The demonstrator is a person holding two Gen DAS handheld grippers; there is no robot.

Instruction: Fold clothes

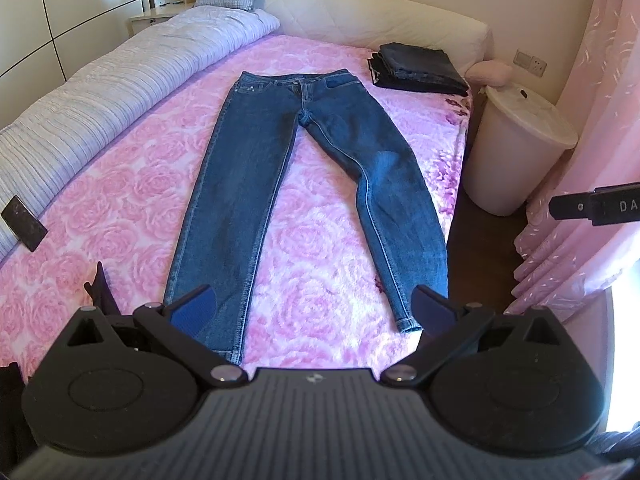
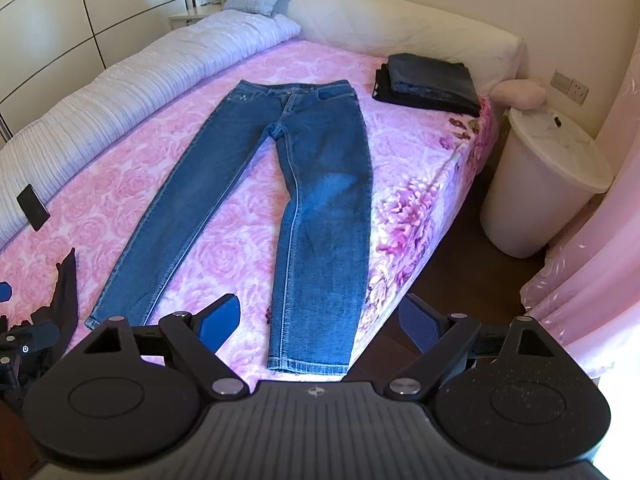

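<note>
A dark phone (image 1: 24, 223) lies at the bed's (image 1: 132, 184) left edge. Blue jeans (image 1: 304, 168) lie flat mid-bed, cuffs toward the foot edge. The left gripper (image 1: 316, 308) hovers open over the cuffs. Folded dark clothes (image 1: 420, 68) sit near the far right corner. The right gripper (image 2: 320, 320), marked "DA", is also open, empty.

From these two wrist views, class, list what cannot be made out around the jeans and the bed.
- Jeans: left view, the gripper body covers one hem.
- Folded dark stack: both views, too small to count garments.
- Dark garment: right view, cut off by the left edge; type unclear.
- White bin: lid on, contents hidden.
</note>
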